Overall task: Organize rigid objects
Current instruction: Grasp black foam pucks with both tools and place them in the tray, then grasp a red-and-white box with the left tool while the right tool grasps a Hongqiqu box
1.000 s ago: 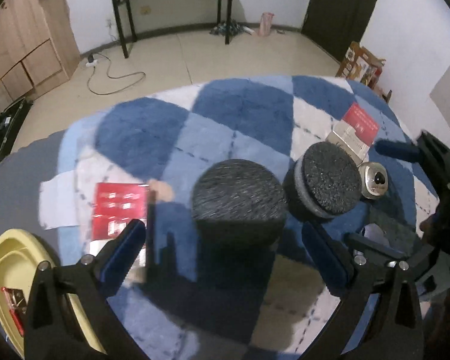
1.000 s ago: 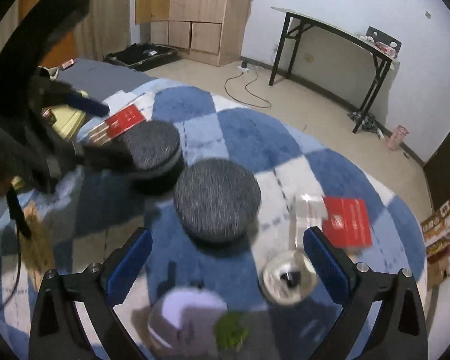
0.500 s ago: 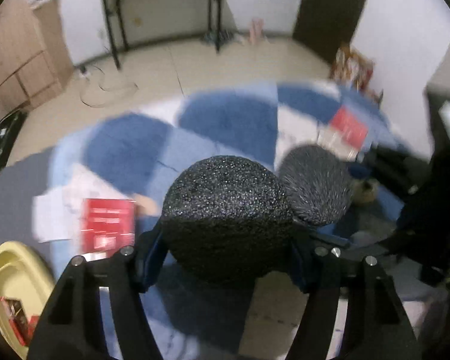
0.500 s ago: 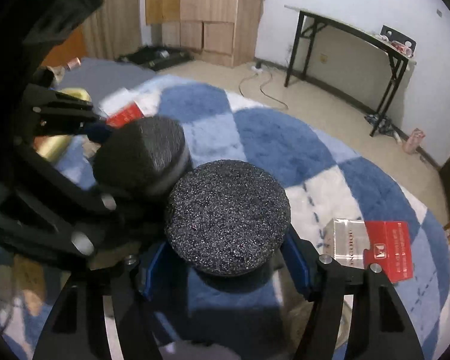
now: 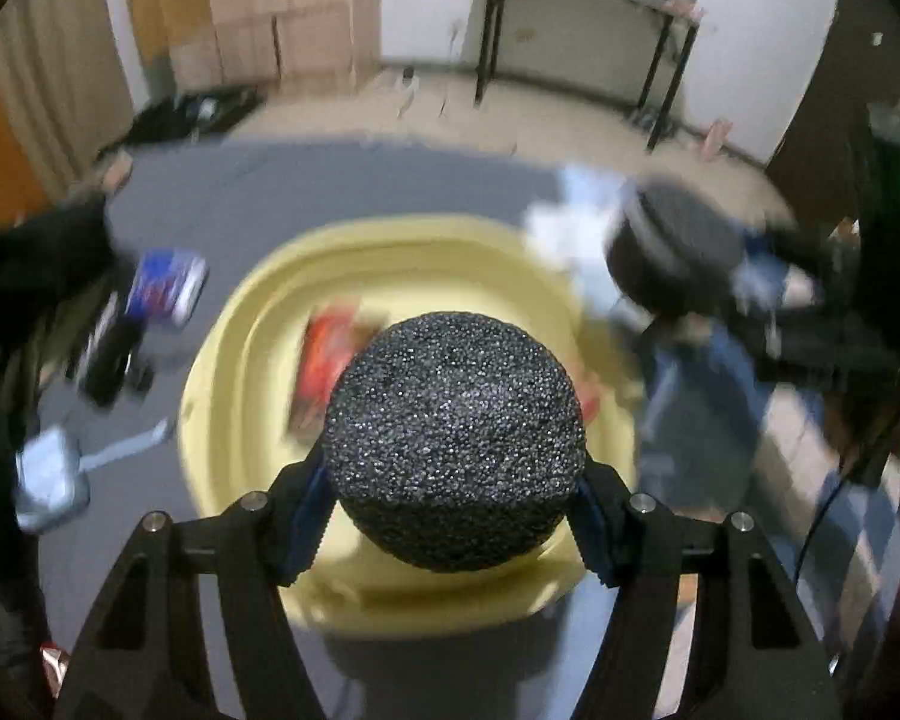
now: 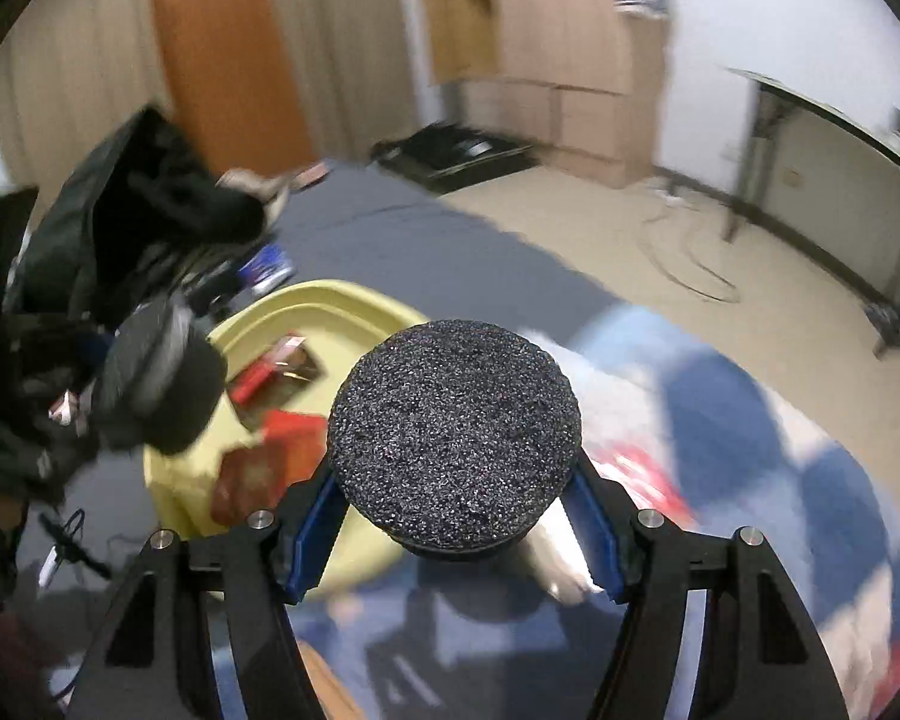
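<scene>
My left gripper (image 5: 453, 531) is shut on a black foam disc (image 5: 453, 438) and holds it above a yellow tub (image 5: 240, 372) that has red packets (image 5: 324, 360) in it. My right gripper (image 6: 453, 531) is shut on a second black foam disc (image 6: 456, 426), held in the air to the right of the same yellow tub (image 6: 342, 306). The right gripper's disc shows blurred in the left wrist view (image 5: 672, 246). The left gripper's disc shows blurred in the right wrist view (image 6: 162, 384), over the tub's left side.
The tub stands on a grey sheet (image 5: 330, 180) beside a blue and white checked rug (image 6: 720, 396). A blue can (image 5: 165, 288), a black item and a pale blue pack (image 5: 48, 474) lie left of the tub. Black bags (image 6: 120, 210) pile up at the left.
Both grippers closed on the foam discs, lifted them off the rug and swung left with them to the yellow tub.
</scene>
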`<state>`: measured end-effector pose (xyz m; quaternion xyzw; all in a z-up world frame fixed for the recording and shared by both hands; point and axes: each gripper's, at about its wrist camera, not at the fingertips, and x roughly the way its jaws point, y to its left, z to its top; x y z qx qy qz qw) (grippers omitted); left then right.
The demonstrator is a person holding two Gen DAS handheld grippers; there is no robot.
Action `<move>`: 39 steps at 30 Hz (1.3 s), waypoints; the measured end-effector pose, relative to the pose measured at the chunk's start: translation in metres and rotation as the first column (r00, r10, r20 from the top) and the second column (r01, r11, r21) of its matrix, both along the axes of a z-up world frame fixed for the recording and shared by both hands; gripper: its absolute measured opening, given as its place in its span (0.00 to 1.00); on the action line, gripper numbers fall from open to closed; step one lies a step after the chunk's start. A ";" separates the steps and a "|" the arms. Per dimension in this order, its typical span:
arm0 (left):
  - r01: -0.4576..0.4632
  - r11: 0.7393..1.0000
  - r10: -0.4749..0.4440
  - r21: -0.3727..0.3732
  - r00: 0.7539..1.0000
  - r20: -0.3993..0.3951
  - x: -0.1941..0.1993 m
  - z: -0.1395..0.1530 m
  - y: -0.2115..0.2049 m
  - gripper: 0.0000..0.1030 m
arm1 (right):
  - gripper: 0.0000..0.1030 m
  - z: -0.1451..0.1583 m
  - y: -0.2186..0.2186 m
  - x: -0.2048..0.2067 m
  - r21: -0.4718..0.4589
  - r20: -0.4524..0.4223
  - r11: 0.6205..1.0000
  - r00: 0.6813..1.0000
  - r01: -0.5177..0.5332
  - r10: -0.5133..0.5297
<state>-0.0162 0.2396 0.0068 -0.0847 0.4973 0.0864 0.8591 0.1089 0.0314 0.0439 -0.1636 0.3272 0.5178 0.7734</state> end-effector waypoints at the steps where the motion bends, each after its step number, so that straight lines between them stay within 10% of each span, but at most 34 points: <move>1: 0.013 1.000 -0.013 0.010 1.000 -0.013 -0.004 -0.008 0.007 0.67 | 0.65 -0.003 0.020 -0.002 -0.018 -0.011 1.000 1.000 -0.016 0.016; 13: -0.020 0.999 0.014 -0.042 0.991 -0.132 0.005 -0.077 0.049 0.68 | 0.66 -0.058 0.145 0.029 -0.221 -0.092 0.975 0.995 0.006 -0.027; 16: -0.048 0.996 0.039 -0.079 0.994 -0.103 0.001 -0.074 0.052 0.71 | 0.81 -0.058 0.146 0.023 -0.208 -0.092 0.978 0.996 -0.013 -0.007; 18: -0.059 0.994 0.054 -0.095 0.997 -0.057 -0.009 -0.059 0.052 0.91 | 1.00 -0.043 0.133 0.021 -0.127 -0.080 0.992 0.996 0.019 -0.029; 25: 0.132 0.988 -0.121 -0.085 0.985 0.127 0.011 0.015 -0.002 1.00 | 1.00 0.008 -0.014 0.060 0.073 -0.126 0.930 0.928 0.360 -0.350; 31: 0.307 0.949 -0.299 -0.073 0.948 0.109 0.097 0.026 -0.100 1.00 | 0.99 -0.011 -0.159 0.112 -0.138 0.077 0.838 0.849 0.528 -0.523; 39: 0.372 0.928 -0.372 -0.004 0.928 0.015 0.161 -0.008 -0.177 1.00 | 1.00 -0.046 -0.278 0.159 -0.254 0.071 0.776 0.811 0.578 -0.581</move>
